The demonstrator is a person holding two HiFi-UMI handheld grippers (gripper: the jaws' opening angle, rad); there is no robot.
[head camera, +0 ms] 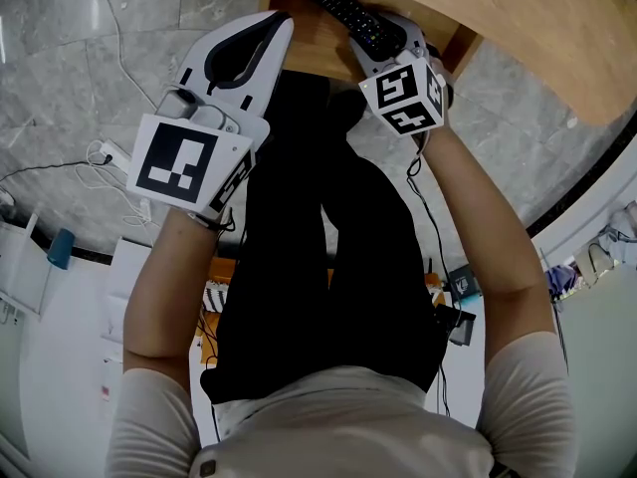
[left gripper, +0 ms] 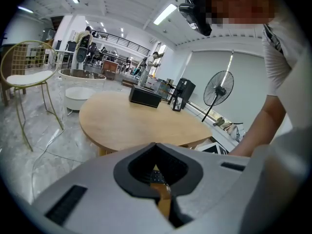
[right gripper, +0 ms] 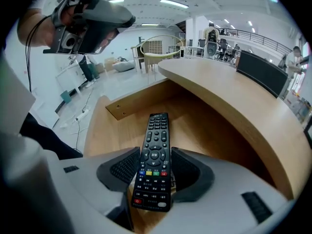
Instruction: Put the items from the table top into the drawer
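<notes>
The remote control [right gripper: 155, 145] was held between the two pads of the right hand-held gripper [right gripper: 155, 156], which were closed on its long edges. It was kept tilted, with its far end pointed down into the open drawer [right gripper: 109, 130] under the round counter [right gripper: 229, 94]. The left hand-held gripper [head camera: 280, 25] was kept beside the drawer, with its jaws brought together and nothing held between them.
</notes>
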